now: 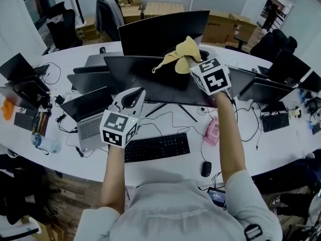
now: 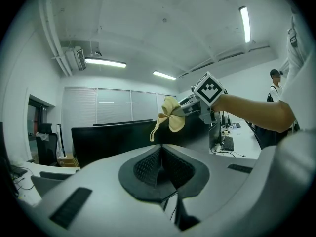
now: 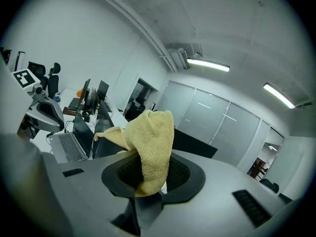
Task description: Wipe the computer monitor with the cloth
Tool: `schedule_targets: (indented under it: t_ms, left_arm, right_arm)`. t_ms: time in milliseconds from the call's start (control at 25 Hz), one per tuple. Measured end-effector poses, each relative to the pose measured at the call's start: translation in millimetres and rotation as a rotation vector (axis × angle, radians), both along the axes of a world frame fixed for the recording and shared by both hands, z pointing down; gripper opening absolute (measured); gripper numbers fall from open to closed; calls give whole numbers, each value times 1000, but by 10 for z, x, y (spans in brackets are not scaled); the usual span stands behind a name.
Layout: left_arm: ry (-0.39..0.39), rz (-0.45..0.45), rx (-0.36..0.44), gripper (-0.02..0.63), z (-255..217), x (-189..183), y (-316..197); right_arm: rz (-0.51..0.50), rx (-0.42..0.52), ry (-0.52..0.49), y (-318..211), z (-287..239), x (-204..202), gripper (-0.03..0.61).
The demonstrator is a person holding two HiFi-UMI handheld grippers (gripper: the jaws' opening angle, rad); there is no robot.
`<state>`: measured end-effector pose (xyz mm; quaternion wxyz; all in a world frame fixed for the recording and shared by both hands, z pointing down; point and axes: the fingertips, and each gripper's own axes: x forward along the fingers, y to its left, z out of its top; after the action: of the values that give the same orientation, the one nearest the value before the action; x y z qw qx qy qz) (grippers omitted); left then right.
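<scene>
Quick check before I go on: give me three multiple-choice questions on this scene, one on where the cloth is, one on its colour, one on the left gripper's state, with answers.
1. Where is the cloth?
A. On the keyboard
B. In the right gripper, up by the monitor's top edge
C. Draped on the laptop

2. What colour is the cloth?
A. Blue
B. White
C. Yellow

3. How is the left gripper?
A. Jaws together, nothing between them
B. Shut on the cloth
C. Wide open round the mouse

Answers:
1 B: the right gripper view shows its jaws pinching the cloth.
2 C: it is yellow in every view.
3 A: the left gripper view shows the pads meeting with nothing between them.
</scene>
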<state>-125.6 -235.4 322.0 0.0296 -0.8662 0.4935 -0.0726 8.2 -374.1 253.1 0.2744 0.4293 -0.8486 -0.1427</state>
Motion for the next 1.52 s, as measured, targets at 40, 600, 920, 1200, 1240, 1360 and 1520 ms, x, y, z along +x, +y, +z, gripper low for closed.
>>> schedule_targets:
  t_ms: [40,600,920,1200,1240,1360,1520]
  left_arm:
    - [0,3,1,20,-6,38,0]
    - [-22,45,14,20,-89,580,25]
    - [-26,45,14,20,-98,824,9]
    - [-35,73,7,20,-60,1078,35]
    - [-37,78,5,20,-57,1127,33]
    - [-41,87,4,20,-57,1260,18]
    - [-43,101,4,20,-45,1444,-8]
  right_arm:
    - [4,0,3,2,-2,45,112]
    - [69,12,25,-51,-27,778,112]
    - [83,21,28,-67,-21,1129,112]
    - [91,32,12,-69,-31,1418,112]
    - [93,32,12,-72,-31,1471,114]
    - [104,35,14,-81,-34,1631,114]
    - [120,37,9,-86,-36,1847,114]
